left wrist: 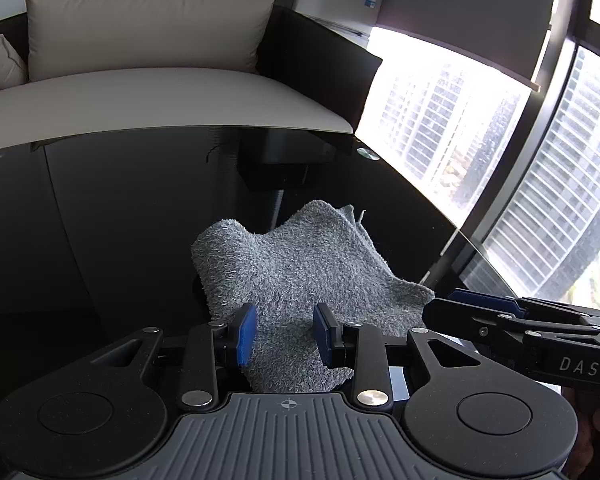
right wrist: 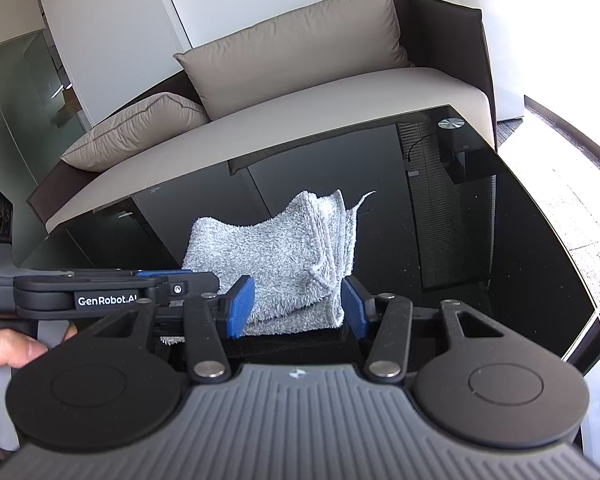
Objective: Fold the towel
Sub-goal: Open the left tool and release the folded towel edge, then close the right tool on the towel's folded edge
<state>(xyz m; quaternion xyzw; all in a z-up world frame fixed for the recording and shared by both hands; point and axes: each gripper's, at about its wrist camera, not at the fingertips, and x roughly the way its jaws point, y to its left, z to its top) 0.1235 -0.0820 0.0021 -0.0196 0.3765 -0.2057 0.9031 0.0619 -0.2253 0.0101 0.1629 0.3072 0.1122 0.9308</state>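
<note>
Both tongs released, left gripper point(left wrist: 286, 334) and right gripper point(right wrist: 296, 306) astride grey towel point(left wrist: 300, 268), sofa point(left wrist: 148, 92) beyond black table point(left wrist: 120, 208)

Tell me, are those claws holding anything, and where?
Cannot tell. The towel has its near edge between the pads of the left claw and right claw, but a pinch isn't visible.

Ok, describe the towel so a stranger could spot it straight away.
Start at the beige sofa; in front of it is a glossy black glass table. On the near part of that table lies the towel, a rumpled, pale grey terry cloth bunched into a hump between the two open tools. It is the only soft, fuzzy thing on the dark, shiny surface.
</note>
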